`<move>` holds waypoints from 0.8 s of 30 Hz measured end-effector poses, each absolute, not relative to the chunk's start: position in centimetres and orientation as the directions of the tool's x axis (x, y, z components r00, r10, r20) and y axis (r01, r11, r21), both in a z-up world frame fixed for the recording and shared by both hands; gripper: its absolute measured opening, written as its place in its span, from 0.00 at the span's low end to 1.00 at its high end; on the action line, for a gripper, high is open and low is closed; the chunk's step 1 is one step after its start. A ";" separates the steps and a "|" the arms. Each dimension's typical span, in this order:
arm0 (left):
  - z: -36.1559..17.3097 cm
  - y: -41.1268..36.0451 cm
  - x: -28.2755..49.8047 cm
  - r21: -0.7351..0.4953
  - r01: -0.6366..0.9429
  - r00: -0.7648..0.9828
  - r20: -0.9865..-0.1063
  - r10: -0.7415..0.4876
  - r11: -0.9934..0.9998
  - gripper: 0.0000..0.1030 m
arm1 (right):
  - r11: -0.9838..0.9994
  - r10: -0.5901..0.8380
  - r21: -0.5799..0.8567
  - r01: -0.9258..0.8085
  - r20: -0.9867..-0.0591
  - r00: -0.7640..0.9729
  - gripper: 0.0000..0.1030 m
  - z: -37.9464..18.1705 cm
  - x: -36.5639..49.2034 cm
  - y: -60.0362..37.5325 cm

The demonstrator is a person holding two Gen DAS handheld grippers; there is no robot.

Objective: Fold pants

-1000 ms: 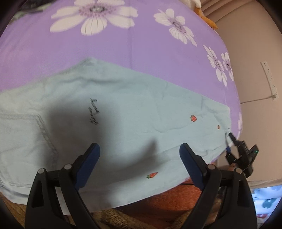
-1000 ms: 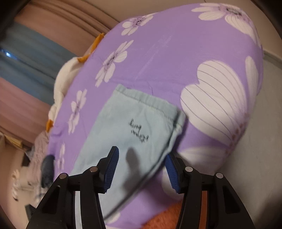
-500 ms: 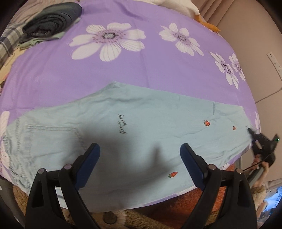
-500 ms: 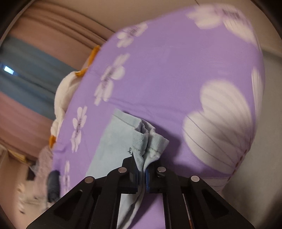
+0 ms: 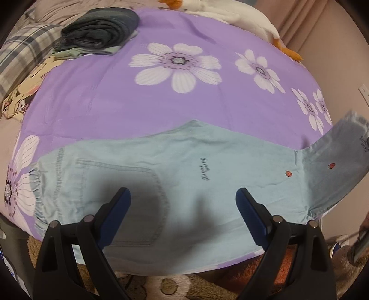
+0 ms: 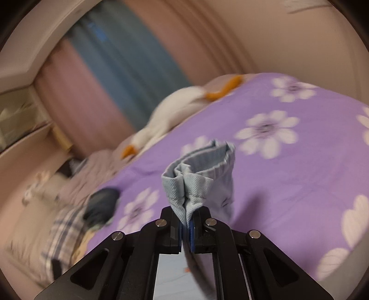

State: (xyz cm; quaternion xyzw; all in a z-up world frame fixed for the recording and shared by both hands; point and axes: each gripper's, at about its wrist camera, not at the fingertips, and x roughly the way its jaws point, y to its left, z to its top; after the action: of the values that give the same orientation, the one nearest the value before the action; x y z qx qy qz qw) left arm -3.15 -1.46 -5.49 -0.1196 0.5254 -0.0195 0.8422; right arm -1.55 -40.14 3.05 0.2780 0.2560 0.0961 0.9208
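Observation:
Light blue pants (image 5: 184,180) with small red strawberries and a back pocket lie flat across the near edge of a purple flowered bedspread (image 5: 161,99), waistband at the left. My left gripper (image 5: 183,207) hovers open above the seat and pocket area, nothing between its fingers. The leg end (image 5: 341,157) at the right is lifted off the bed and curls upward. In the right wrist view my right gripper (image 6: 186,227) is shut on the bunched hem of the pants (image 6: 198,175), held up above the bedspread (image 6: 288,184).
A pile of dark folded clothes (image 5: 99,30) and a plaid fabric (image 5: 20,57) lie at the far left of the bed. A white plush goose (image 5: 230,13) lies along the far edge. Curtains (image 6: 120,69) stand behind. A furry rug (image 5: 184,286) lies below the bed edge.
My right gripper closed on the pants hem and lifted it off the bed. The left gripper drew back and up, so the waistband and far clothes came into view.

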 end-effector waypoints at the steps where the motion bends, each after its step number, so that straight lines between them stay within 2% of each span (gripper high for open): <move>1: -5.5 -1.0 -3.2 -0.225 -0.102 0.449 -0.880 -0.157 0.969 0.90 | 0.826 0.344 0.560 -0.059 -0.418 0.840 0.06 3.1 -1.1 -39.1; 6: -5.7 0.4 -3.6 -0.240 -0.138 0.456 -0.877 -0.154 0.961 0.90 | 0.824 0.497 0.520 -0.223 -0.477 0.725 0.06 1.9 0.7 -31.5; 11: -6.0 1.4 -4.0 -0.254 -0.158 0.453 -0.877 -0.159 0.954 0.90 | 0.808 0.576 0.526 -0.266 -0.614 0.540 0.06 -3.3 1.2 -25.6; 16: -6.6 1.8 -4.0 -0.252 -0.168 0.439 -0.885 -0.156 0.953 0.90 | 0.844 0.535 0.456 -0.283 -0.744 0.400 0.06 -7.3 1.5 -21.4; 22: -7.1 1.8 -3.8 -0.273 -0.159 0.430 -0.884 -0.183 0.949 0.90 | 0.870 0.484 0.422 -0.255 -0.830 0.276 0.07 -10.5 1.0 -20.4; 24: -7.1 1.8 -3.7 -0.286 -0.150 0.430 -0.881 -0.198 0.946 0.90 | 0.868 0.487 0.432 -0.244 -0.836 0.252 0.15 -10.7 0.7 -20.8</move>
State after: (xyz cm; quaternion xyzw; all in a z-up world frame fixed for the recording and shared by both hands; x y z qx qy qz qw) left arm -3.68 1.79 -7.14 -0.1629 0.5337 -0.0147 0.8297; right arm 0.68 -20.81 -10.73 0.1075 0.5655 0.2330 0.7838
